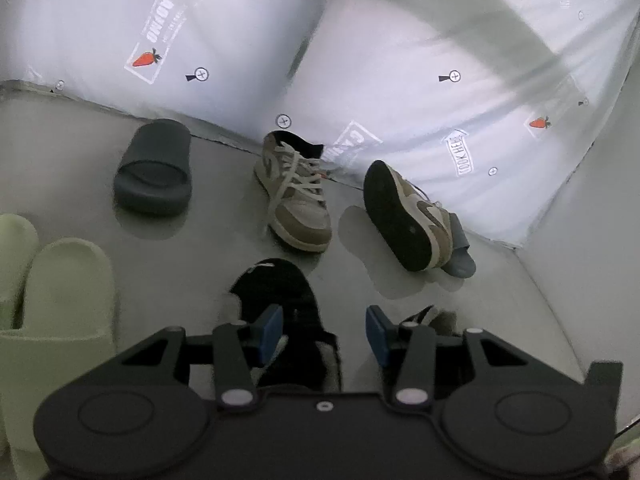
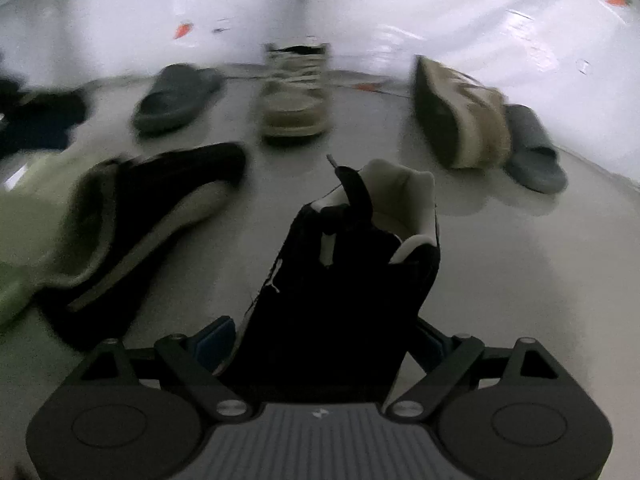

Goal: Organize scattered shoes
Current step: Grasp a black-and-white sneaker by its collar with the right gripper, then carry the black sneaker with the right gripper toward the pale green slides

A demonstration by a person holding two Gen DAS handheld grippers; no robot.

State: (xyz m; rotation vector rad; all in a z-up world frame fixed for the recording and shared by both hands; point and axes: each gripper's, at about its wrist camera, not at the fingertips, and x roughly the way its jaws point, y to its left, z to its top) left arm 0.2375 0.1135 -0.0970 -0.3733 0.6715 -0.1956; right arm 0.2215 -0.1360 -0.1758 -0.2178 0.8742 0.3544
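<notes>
My right gripper [image 2: 324, 340] is shut on a black sneaker [image 2: 344, 264] with a pale lining, held heel-forward above the grey floor. A second black sneaker [image 2: 160, 216] lies on its side to the left, leaning on a pale green slipper [image 2: 32, 216]. In the left wrist view my left gripper [image 1: 325, 332] is open just above that black sneaker [image 1: 280, 292], with its left pad [image 1: 270, 330] over the shoe. A pair of pale green slippers [image 1: 64, 292] sits at the left edge.
Further back stand a dark grey slide [image 1: 154, 168], an upright tan sneaker [image 1: 296, 196], and a tan sneaker on its side [image 1: 404, 216] resting on another grey slide [image 1: 462, 258]. White printed sheeting [image 1: 400, 80] walls the back and right.
</notes>
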